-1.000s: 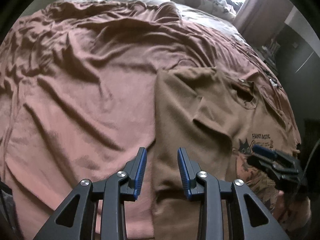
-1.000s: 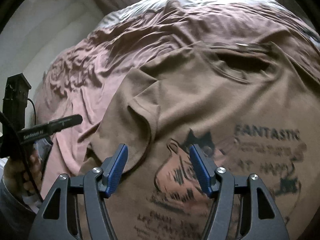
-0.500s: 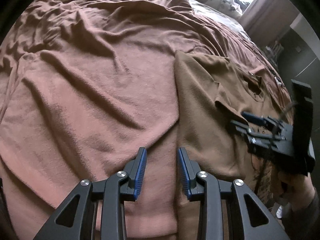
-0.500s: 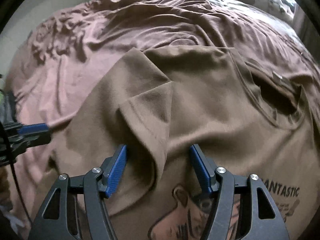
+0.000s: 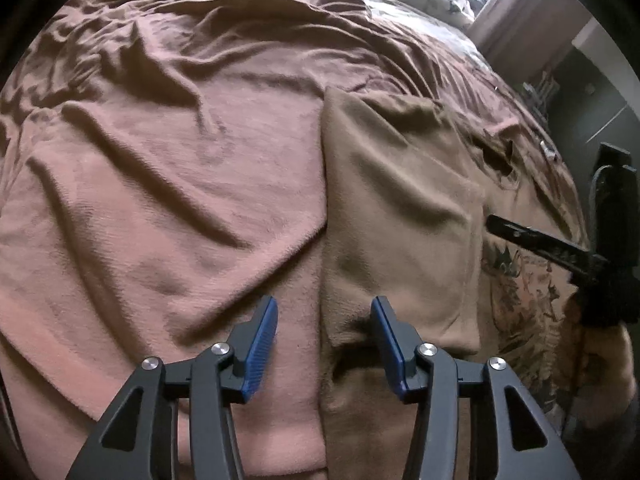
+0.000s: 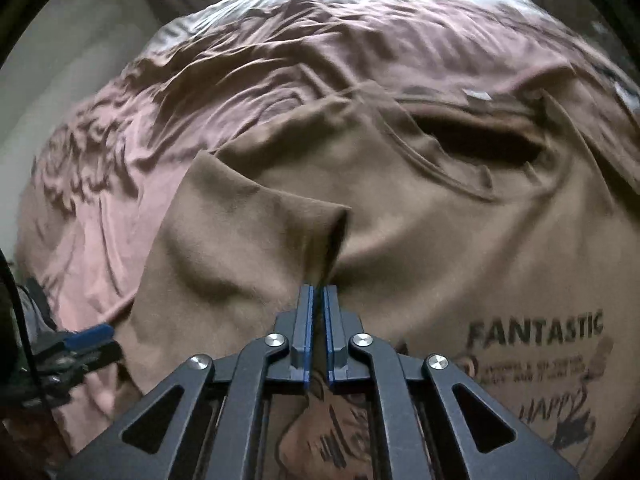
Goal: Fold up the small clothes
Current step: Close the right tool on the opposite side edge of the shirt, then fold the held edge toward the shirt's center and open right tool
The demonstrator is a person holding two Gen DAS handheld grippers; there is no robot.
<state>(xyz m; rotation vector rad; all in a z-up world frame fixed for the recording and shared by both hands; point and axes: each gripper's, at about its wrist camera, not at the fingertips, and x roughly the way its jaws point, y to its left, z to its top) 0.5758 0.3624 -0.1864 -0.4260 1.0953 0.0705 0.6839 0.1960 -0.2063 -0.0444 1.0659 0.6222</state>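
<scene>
One soft brown T-shirt (image 6: 400, 240), creased.

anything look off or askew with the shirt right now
Nothing damaged. The brown printed t-shirt lies on the rumpled pink blanket, its left sleeve folded inward and bunched where the right tool pinches it; the collar gapes.

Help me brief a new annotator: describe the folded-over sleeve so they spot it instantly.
A pinkish-brown blanket covers the bed; on it lies a brown T-shirt printed FANTASTIC. Its sleeve is the flap left of the neckline, the only part pinched in the right gripper.
</scene>
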